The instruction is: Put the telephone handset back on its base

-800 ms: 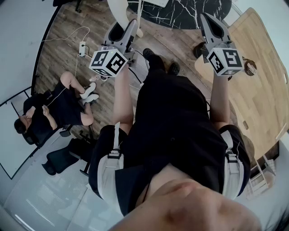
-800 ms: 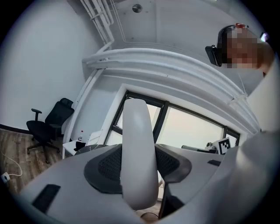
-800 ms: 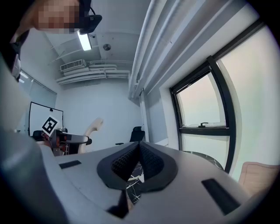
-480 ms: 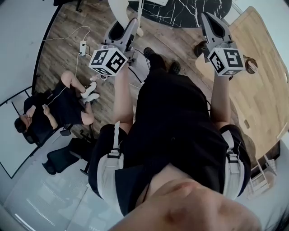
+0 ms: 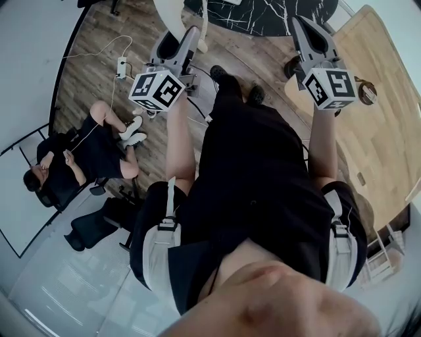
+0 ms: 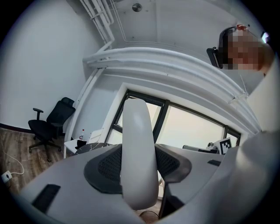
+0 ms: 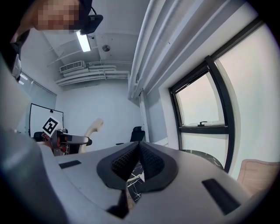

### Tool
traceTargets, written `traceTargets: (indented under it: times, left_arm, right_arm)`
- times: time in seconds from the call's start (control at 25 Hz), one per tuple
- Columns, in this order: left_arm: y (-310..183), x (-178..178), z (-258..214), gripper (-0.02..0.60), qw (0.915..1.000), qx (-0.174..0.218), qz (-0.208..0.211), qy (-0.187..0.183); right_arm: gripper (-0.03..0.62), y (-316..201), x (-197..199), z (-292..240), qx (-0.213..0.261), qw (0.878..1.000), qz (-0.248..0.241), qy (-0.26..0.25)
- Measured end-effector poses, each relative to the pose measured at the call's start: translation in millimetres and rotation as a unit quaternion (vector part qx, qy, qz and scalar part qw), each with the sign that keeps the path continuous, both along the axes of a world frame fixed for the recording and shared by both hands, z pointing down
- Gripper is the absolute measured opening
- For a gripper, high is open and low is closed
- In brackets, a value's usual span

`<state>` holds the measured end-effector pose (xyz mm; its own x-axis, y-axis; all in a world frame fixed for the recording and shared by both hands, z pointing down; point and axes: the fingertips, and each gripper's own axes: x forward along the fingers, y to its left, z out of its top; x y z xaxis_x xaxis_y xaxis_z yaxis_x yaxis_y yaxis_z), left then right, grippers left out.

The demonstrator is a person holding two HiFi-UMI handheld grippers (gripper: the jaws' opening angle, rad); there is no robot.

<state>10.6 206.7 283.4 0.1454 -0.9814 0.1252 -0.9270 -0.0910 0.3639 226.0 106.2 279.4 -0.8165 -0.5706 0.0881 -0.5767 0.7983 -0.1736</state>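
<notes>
A white telephone handset (image 6: 139, 148) stands upright between the jaws of my left gripper (image 6: 139, 168), whose dark pads press on its two sides. In the head view the left gripper (image 5: 176, 47) is raised in front of the person, and the handset (image 5: 170, 12) sticks out past its tips. From the right gripper view, the handset (image 7: 93, 127) shows far off on the left. My right gripper (image 7: 138, 161) is also held up, its pads together with nothing between them; the head view shows the right gripper (image 5: 309, 34) on the right. No telephone base is in view.
A black marble table (image 5: 263, 14) lies ahead at the top of the head view and a light wooden table (image 5: 375, 125) to the right. A person (image 5: 75, 161) sits on a chair at the left. A power strip (image 5: 120, 67) with a cable lies on the wooden floor.
Both grippers stay raised and keep their hold; they have only drifted a little upward in the head view.
</notes>
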Motion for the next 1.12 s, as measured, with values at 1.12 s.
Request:
traceTargets:
  times: [1.12]
  left_arm:
    - [-138.6, -106.8, 27.7, 0.221, 0.9973, -0.034, 0.06, -0.023]
  right_arm:
    - [0.032, -110.2, -93.8, 8.5, -0.026, 0.998, 0.059, 0.007]
